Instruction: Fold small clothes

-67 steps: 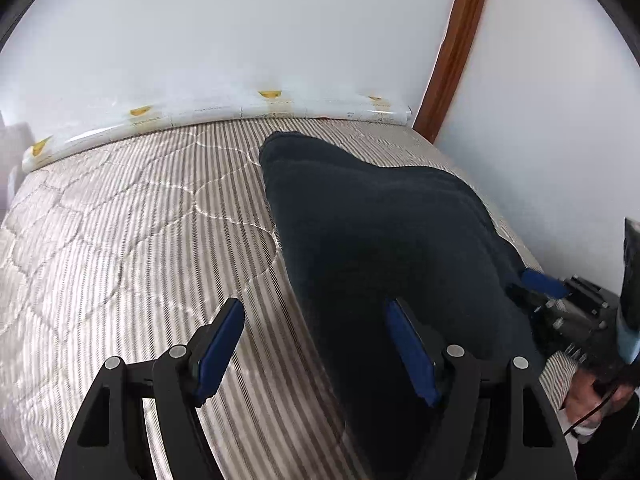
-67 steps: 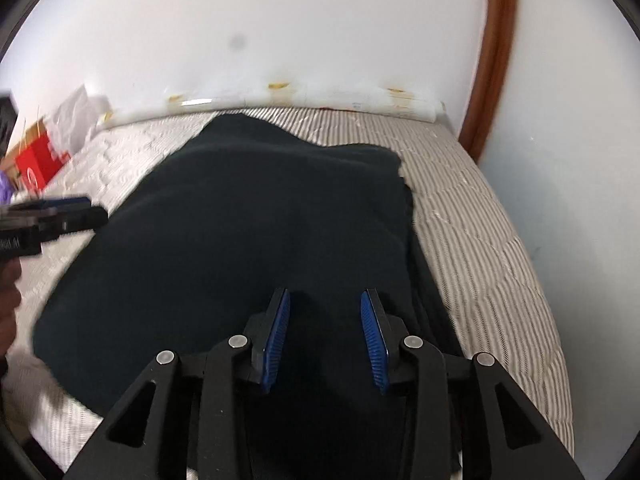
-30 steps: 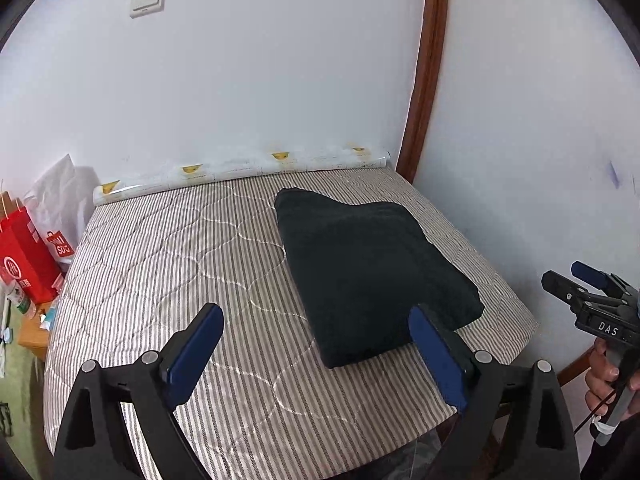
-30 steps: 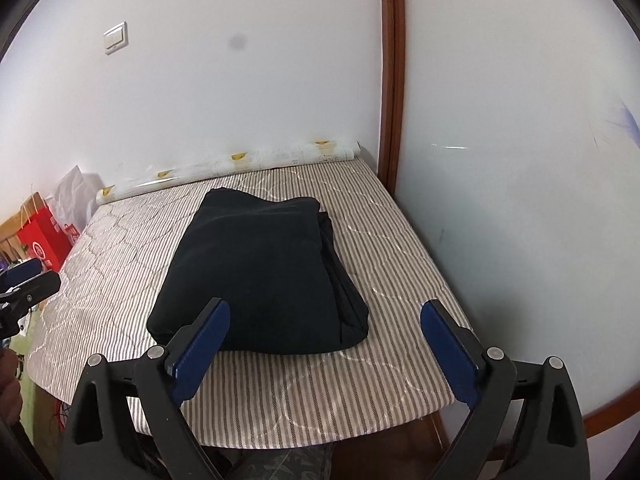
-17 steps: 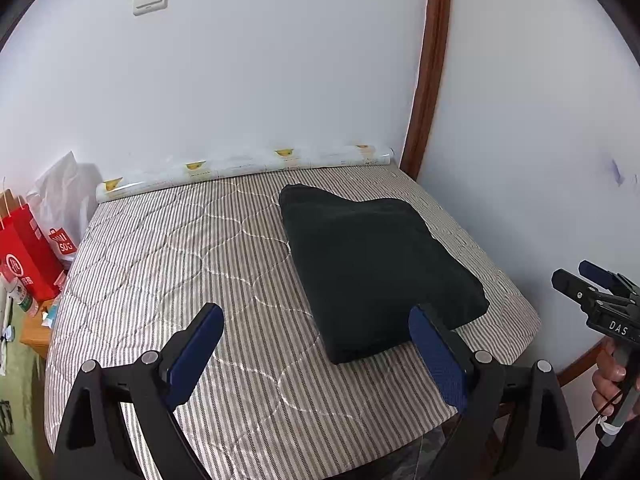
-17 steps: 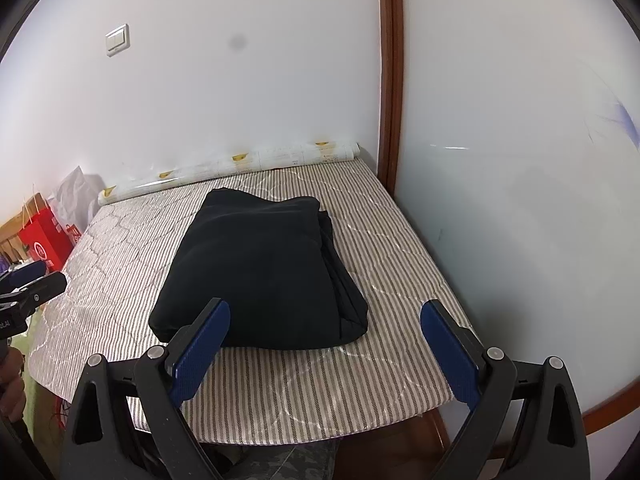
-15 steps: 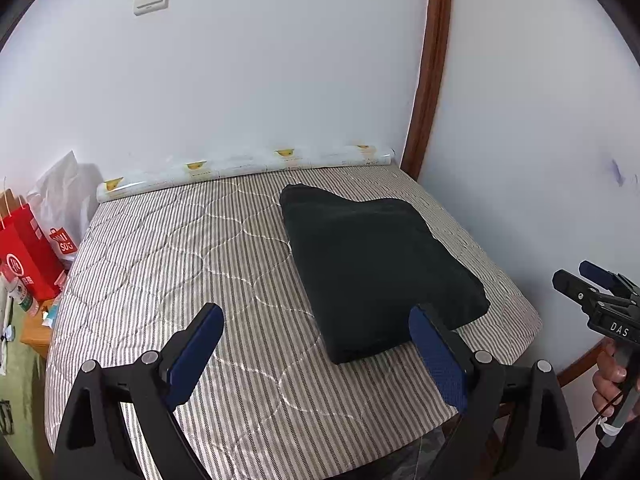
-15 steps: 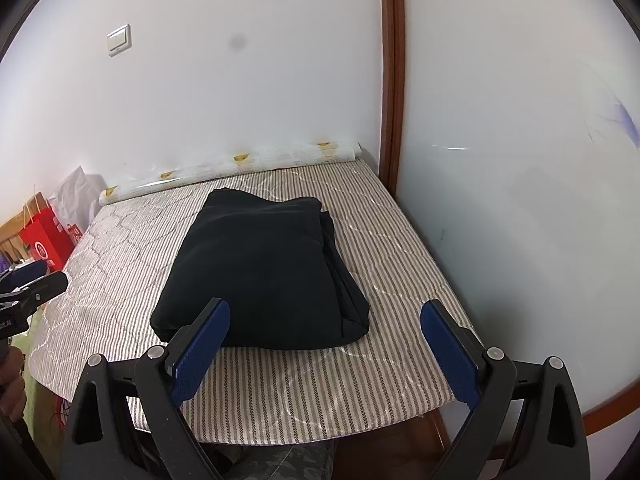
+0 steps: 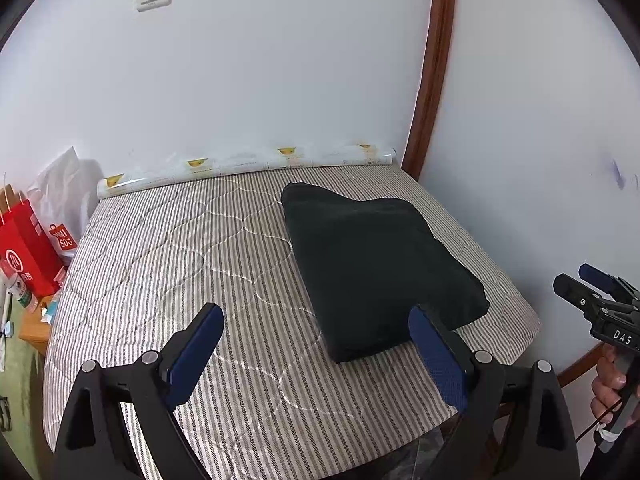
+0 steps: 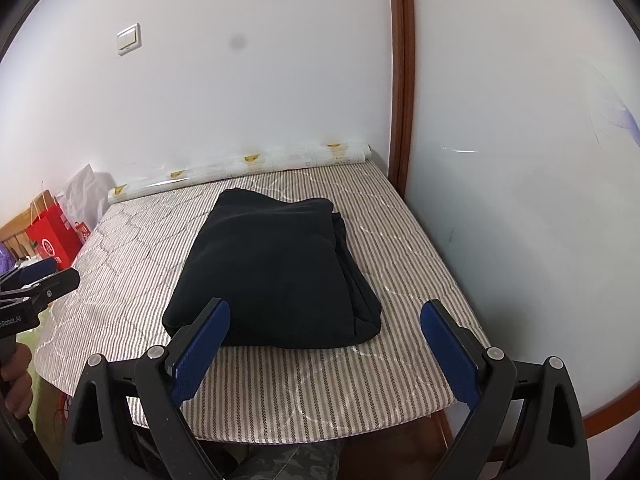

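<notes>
A: What sits at the left edge?

B: A red paper shopping bag (image 9: 28, 252) stands off the left side of the striped quilted mattress (image 9: 168, 264), and a white printed roll (image 9: 248, 164) lies along its far edge against the wall.

A: And the left gripper (image 9: 316, 348)?

B: Its blue-padded jaws are spread wide with nothing between them, hanging above the near edge, clear of the cloth.

A: The garment?

B: The dark folded garment (image 10: 276, 272) lies as a thick rectangular bundle on the right half of the mattress, reaching toward the near right corner. It looks folded already, I'd say.

A: The right gripper (image 10: 324, 348)?

B: Also wide open and empty, above the near edge just in front of the bundle.

A: What could spoil things?

B: The layered edges on the bundle's right side (image 10: 352, 280) look loose. A jaw dragging across them would probably pull the fold apart, and a nudge toward the near right corner could tip the bundle off.
</notes>
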A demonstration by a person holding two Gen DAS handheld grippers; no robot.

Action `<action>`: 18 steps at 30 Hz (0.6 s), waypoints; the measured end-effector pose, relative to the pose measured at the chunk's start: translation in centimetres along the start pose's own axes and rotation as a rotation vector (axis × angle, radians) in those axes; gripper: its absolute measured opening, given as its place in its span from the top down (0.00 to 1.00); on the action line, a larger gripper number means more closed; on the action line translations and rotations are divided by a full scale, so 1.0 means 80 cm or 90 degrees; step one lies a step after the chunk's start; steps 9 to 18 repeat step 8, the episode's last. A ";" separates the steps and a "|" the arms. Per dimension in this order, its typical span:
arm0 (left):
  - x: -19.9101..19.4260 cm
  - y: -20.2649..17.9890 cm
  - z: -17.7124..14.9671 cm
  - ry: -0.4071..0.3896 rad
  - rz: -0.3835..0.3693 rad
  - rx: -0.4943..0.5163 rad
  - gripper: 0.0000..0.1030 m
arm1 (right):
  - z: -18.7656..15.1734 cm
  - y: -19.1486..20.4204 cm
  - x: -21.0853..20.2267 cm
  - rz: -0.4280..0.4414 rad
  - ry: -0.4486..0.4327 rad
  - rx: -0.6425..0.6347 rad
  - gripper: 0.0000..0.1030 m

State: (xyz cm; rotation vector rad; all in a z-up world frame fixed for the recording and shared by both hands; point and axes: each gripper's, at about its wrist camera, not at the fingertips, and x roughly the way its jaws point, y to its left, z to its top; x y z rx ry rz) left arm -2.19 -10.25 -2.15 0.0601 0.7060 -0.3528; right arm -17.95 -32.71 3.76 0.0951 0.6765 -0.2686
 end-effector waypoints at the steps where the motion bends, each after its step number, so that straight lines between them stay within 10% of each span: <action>1: 0.000 0.000 0.000 0.000 0.001 0.000 0.09 | 0.000 0.000 -0.001 0.001 0.000 0.001 0.07; 18: -0.001 0.000 0.000 -0.003 -0.001 0.001 0.09 | 0.000 -0.001 -0.001 0.005 0.003 0.001 0.07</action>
